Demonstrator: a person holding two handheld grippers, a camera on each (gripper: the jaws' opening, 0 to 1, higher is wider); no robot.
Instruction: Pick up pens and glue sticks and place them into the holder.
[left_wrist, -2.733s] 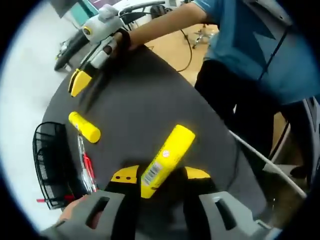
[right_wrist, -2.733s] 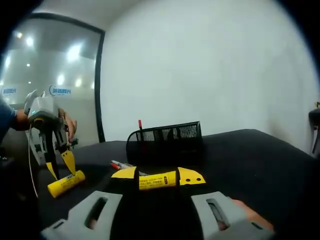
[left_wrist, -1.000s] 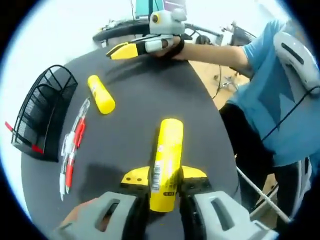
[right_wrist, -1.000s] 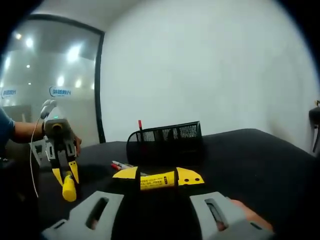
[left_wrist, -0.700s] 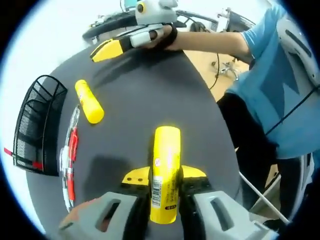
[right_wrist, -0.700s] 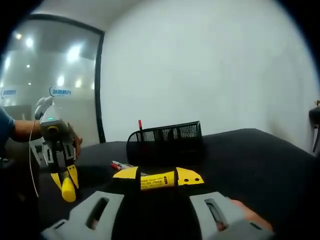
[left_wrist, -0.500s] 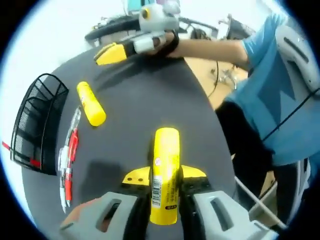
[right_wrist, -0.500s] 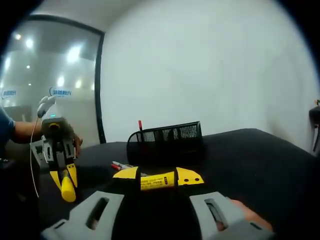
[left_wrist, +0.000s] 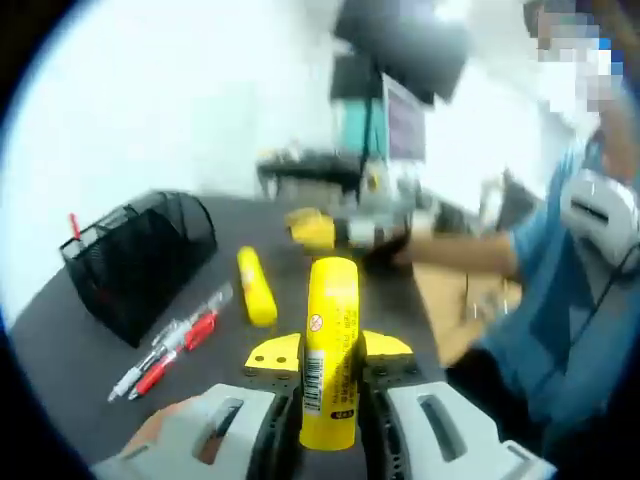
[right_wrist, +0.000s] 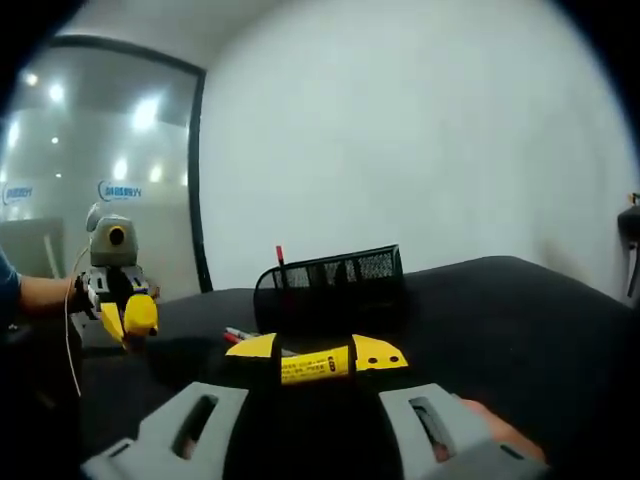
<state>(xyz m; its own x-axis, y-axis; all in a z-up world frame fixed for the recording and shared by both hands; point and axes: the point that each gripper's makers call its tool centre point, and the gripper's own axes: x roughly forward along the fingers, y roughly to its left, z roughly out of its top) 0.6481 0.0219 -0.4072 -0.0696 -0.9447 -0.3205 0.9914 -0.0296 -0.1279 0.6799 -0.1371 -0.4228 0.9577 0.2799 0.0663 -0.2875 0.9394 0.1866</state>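
My left gripper (left_wrist: 331, 352) is shut on a yellow glue stick (left_wrist: 332, 300), held up off the black table (left_wrist: 60, 350). The black mesh holder (left_wrist: 140, 255) stands at the left, with a red-tipped pen (left_wrist: 73, 226) in it. A second glue stick (left_wrist: 256, 285) lies on the table, and red and white pens (left_wrist: 170, 345) lie beside the holder. My right gripper (right_wrist: 315, 362) stands open low over the table, and that second glue stick (right_wrist: 315, 368) shows across the gap between its jaws, before the holder (right_wrist: 330, 285). The left gripper (right_wrist: 128, 318) hangs at the left with its glue stick (right_wrist: 141, 314).
A person in a blue shirt (left_wrist: 570, 300) stands at the right of the table, arm stretched to the right gripper (left_wrist: 318, 228). Pens (right_wrist: 240, 333) lie left of the holder. A desk with a monitor (left_wrist: 400, 120) is behind. The table's right half (right_wrist: 520, 300) is bare.
My left gripper has risen from the table with the glue stick and tilted up towards the room. In the right gripper view it now sits higher. The right gripper has not moved.
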